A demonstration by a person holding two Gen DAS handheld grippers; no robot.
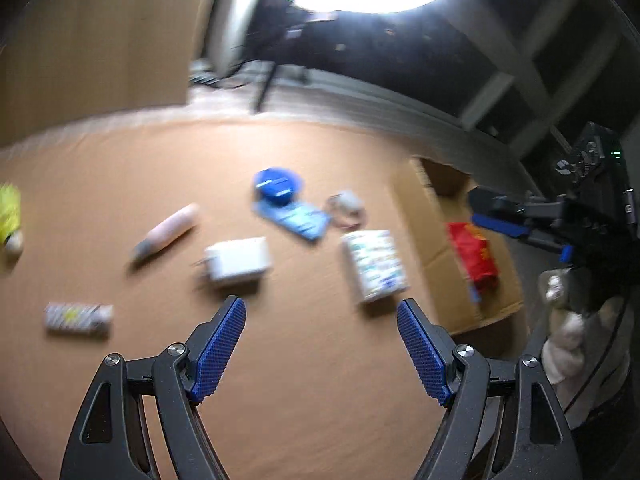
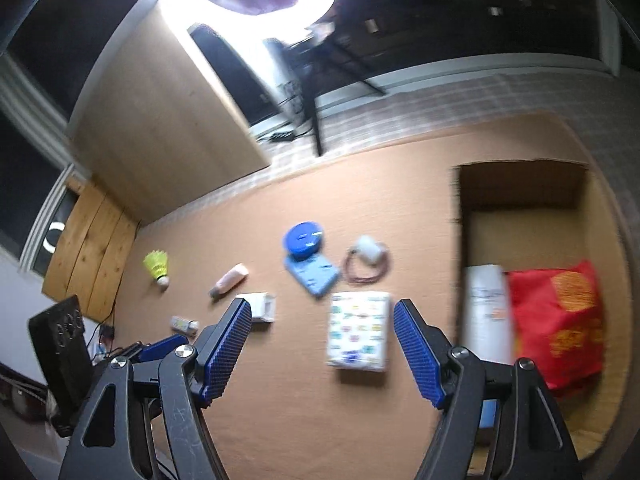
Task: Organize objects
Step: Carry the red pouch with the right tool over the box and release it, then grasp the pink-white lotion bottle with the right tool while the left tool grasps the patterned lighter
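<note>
We see both hand-held grippers, left gripper point(image 1: 321, 308) and right gripper point(image 2: 322, 310), with blue ribbed pads spread wide and nothing between them, above the tan cloth-covered table point(image 2: 280, 420). Just beyond the right gripper lies a white patterned tissue pack point(image 2: 358, 330), then a white power adapter point(image 2: 262, 306), a pink tube point(image 2: 230, 280), and a blue round case on a blue card point(image 2: 306, 254). At right, the open cardboard box point(image 2: 520, 196) holds a red snack bag point(image 2: 560, 316) beside a white bottle point(image 2: 486, 312).

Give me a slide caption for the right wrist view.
Open right gripper above tissue pack, cardboard box holding red bag alongside.
</note>
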